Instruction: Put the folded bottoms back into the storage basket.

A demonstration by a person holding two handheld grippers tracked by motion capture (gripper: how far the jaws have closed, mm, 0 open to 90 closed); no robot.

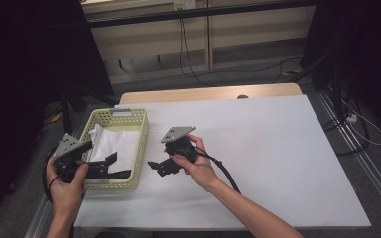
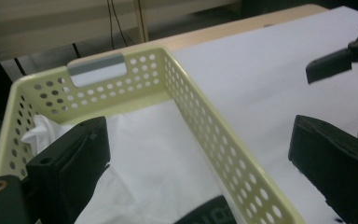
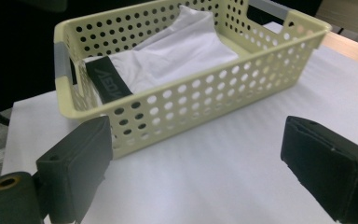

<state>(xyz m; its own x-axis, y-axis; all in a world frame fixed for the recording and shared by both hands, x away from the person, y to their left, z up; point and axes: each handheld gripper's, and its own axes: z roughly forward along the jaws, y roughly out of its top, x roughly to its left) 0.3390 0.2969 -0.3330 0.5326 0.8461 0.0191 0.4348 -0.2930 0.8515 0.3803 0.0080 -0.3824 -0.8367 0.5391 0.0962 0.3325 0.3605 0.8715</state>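
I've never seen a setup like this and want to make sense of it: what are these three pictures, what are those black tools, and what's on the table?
No robot here: a person holds a hand tool with two black jaws in each hand. The high view looks down on the table, covered in white. The left gripper reaches over a pale yellow perforated basket; the right gripper hovers just beside it. The other two pictures come from cameras riding on each tool, looking along its jaws. In the basket lies a folded white garment with a black waistband. The jaws of both tools stand wide apart and hold nothing. The left gripper view also shows the other gripper's tip over the table.
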